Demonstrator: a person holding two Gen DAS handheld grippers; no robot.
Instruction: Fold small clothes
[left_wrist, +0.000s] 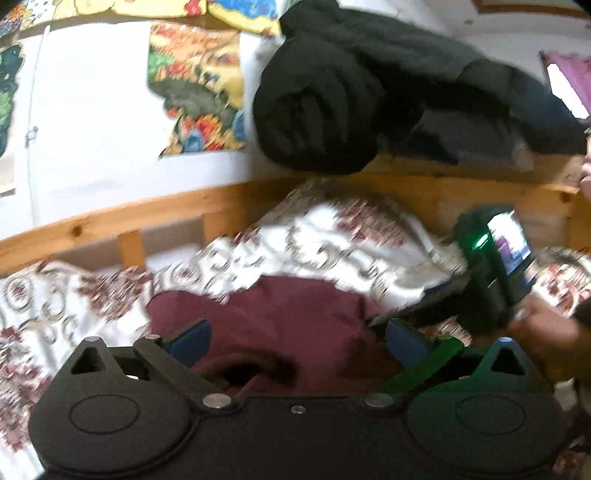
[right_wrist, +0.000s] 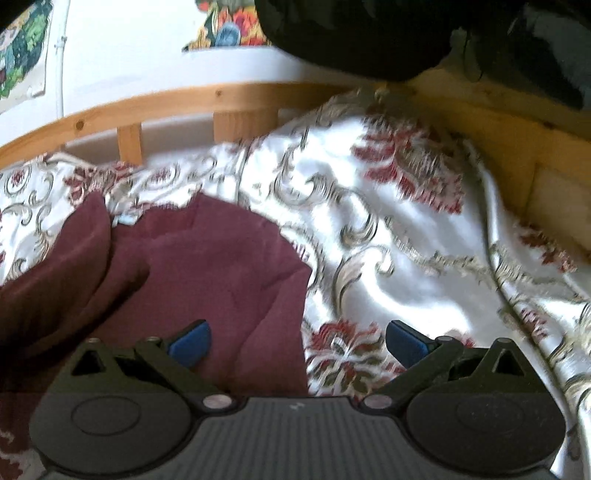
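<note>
A maroon garment (left_wrist: 277, 314) lies crumpled on the patterned bedspread, with an opening like a neck hole near my left gripper's base. My left gripper (left_wrist: 297, 339) hovers just over it, open, its blue pads (left_wrist: 192, 341) wide apart and nothing pinched. In the right wrist view the same maroon garment (right_wrist: 207, 258) spreads to the left with a fold at its left side. My right gripper (right_wrist: 299, 341) is open above the garment's right edge, left pad (right_wrist: 192, 343) over the cloth and the right one over the bedspread. Both views are blurred.
The bedspread (right_wrist: 388, 240) is white satin with red flowers and is rumpled. A wooden bed rail (left_wrist: 147, 210) runs behind it, and a dark bundle of fabric (left_wrist: 332, 110) is piled on the headboard. A hand (left_wrist: 546, 328) holds the other tool with its lit screen (left_wrist: 508, 243) at right.
</note>
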